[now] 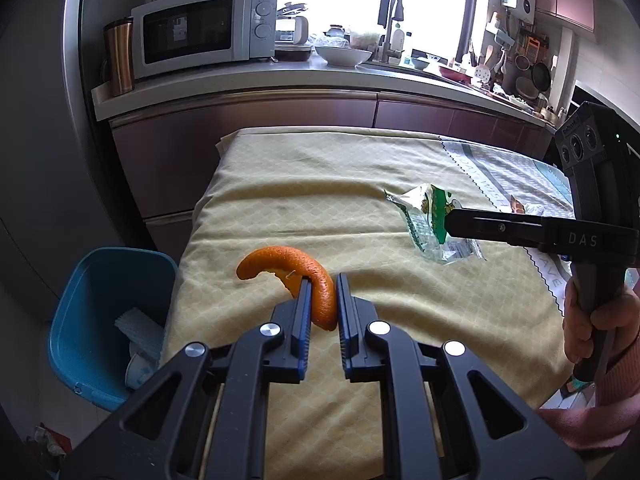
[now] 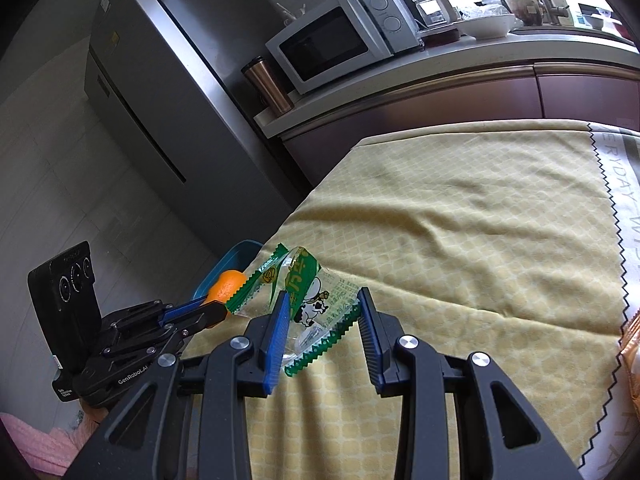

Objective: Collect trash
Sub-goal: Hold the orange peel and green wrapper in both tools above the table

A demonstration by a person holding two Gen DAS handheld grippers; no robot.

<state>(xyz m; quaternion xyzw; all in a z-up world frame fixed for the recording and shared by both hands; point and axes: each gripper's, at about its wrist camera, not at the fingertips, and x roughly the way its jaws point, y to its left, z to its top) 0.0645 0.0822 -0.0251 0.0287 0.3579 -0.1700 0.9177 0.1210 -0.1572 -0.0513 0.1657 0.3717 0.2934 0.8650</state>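
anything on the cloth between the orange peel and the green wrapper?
Nothing: in the left wrist view only bare yellow tablecloth lies between the orange peel and the green wrapper.

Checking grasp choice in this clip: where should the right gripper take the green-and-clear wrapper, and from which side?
Probably the raised middle fold of the wrapper, approached from the near table edge. It stands crumpled up off the yellow cloth, so the open right gripper, already straddling it, could close across that ridge rather than its flat zigzag ends.
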